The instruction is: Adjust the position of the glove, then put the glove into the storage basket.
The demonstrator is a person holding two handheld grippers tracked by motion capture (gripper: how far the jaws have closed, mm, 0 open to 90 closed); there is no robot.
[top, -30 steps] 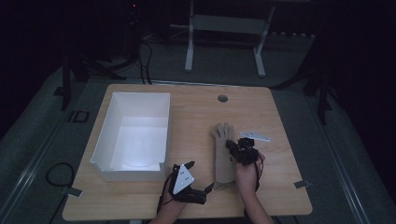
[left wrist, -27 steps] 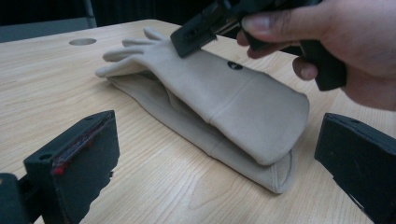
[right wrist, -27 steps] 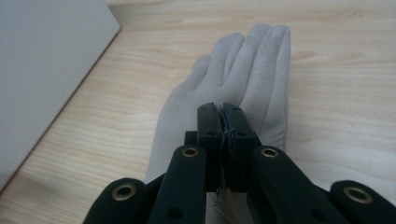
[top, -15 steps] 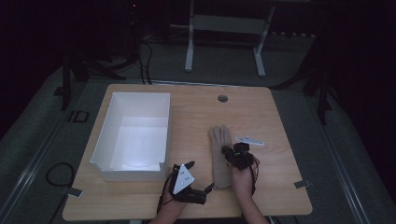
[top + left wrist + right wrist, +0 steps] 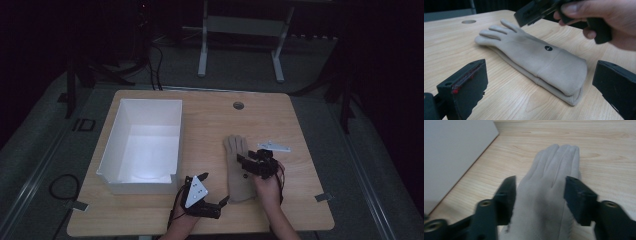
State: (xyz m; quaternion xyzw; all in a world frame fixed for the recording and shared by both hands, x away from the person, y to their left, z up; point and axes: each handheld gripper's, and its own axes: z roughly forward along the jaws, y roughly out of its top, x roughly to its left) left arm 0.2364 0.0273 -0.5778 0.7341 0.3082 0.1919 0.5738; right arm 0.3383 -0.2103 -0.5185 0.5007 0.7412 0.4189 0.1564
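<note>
White box: the open white box (image 5: 142,142) sits on the left half of the table (image 5: 210,115), well apart from your hand-held grippers; in the right gripper view its wall (image 5: 454,152) rises to the left of the glove.
Left hand-held gripper: your left hand-held gripper (image 5: 222,200) lies low near the table's front edge, between the box's front corner and the glove's cuff; its jaws stand wide apart with nothing between them, and in the left gripper view (image 5: 539,82) they frame the cuff end from a short way off without touching it.
Glove: the beige glove (image 5: 237,167) lies flat on the table just right of centre, fingers pointing away from you and cuff toward you; the left gripper view shows a small dark round mark near its wrist (image 5: 548,48).
Right hand-held gripper: your right hand-held gripper (image 5: 245,161) hangs over the glove's palm from its right side; in the right gripper view (image 5: 540,195) its jaws are spread, one on each side of the palm, and you cannot tell whether they touch the fabric.
Grey plate: a pale grey three-cornered plate (image 5: 274,146) shows just right of the glove's fingers.
Round hole: a small round hole (image 5: 238,105) sits in the table top, near the far edge beyond the glove.
</note>
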